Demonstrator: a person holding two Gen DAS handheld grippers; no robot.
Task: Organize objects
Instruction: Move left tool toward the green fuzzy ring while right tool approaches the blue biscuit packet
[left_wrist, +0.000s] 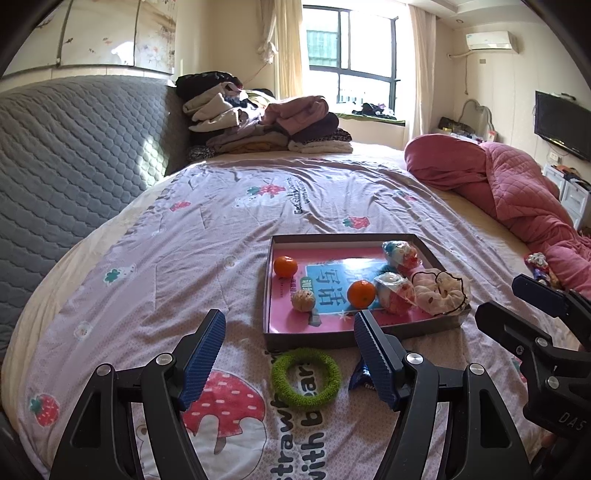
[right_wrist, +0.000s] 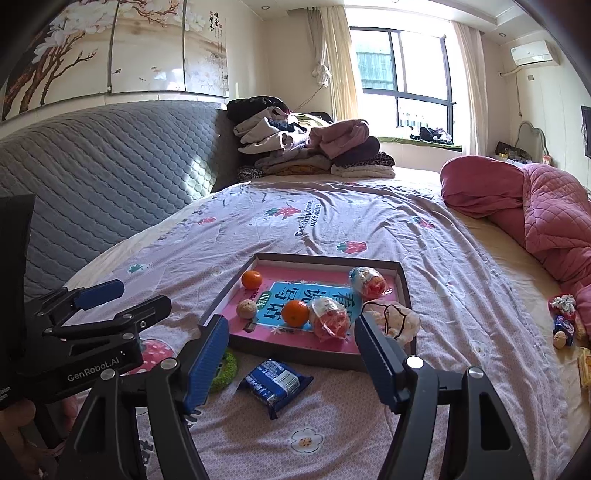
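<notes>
Left wrist: left claw (left_wrist: 288, 334) wide, empty.

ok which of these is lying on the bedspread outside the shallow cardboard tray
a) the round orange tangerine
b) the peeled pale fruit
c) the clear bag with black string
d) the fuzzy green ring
d: the fuzzy green ring lies on the bedspread just in front of the shallow cardboard tray, next to a blue snack packet, while the fruit and bags sit inside the tray.
</notes>
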